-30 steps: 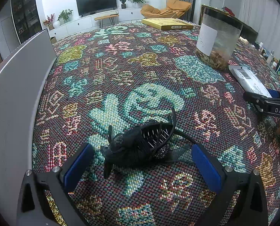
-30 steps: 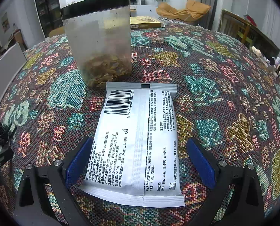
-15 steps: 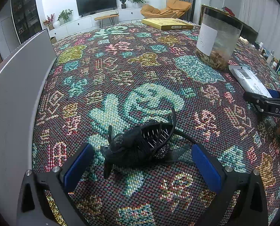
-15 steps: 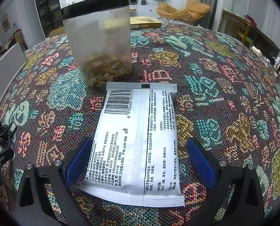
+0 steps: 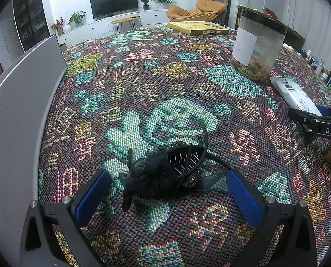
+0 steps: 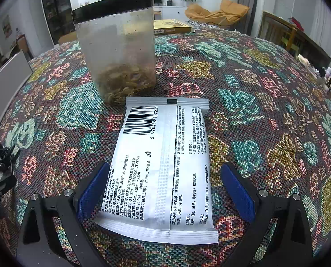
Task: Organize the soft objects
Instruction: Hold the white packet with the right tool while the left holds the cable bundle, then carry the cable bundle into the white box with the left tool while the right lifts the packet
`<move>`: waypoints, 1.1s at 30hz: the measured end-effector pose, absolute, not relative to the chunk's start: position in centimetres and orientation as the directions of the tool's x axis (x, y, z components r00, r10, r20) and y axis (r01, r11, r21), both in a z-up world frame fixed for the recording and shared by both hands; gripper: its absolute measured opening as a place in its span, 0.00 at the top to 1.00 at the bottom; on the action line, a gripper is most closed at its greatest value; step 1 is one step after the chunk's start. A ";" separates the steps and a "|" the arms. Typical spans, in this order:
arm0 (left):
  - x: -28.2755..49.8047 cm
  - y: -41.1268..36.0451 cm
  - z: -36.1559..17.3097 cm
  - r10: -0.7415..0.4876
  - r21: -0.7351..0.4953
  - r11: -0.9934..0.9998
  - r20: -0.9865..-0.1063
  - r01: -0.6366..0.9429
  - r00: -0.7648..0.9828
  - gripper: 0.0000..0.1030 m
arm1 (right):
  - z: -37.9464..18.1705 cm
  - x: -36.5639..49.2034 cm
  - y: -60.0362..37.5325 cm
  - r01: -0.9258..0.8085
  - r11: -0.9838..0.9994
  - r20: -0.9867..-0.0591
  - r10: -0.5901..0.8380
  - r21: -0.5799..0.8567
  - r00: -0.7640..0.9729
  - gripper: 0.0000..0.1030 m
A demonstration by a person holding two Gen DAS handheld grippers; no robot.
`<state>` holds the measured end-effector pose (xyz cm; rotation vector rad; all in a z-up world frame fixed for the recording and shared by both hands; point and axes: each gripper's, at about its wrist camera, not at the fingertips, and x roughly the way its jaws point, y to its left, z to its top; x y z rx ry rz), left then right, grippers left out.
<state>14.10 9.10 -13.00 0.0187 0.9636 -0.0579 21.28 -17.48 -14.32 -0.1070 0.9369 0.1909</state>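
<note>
A black lace hair accessory with a toothed clip lies on the multicoloured woven tablecloth, between the spread blue-padded jaws of the left gripper; neither pad touches it. A white flat sealed packet printed with a barcode lies lengthwise between the wide-apart jaws of the right gripper, its left edge just beside the left pad. Just beyond the packet stands a clear plastic jar with a black lid, dried bits at its bottom.
</note>
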 end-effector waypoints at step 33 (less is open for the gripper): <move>6.8 15.4 0.4 -0.418 -0.459 0.881 -0.638 0.116 0.647 0.46 | -1.6 16.2 -14.0 -0.284 0.937 -0.779 0.331 0.204 0.533 0.40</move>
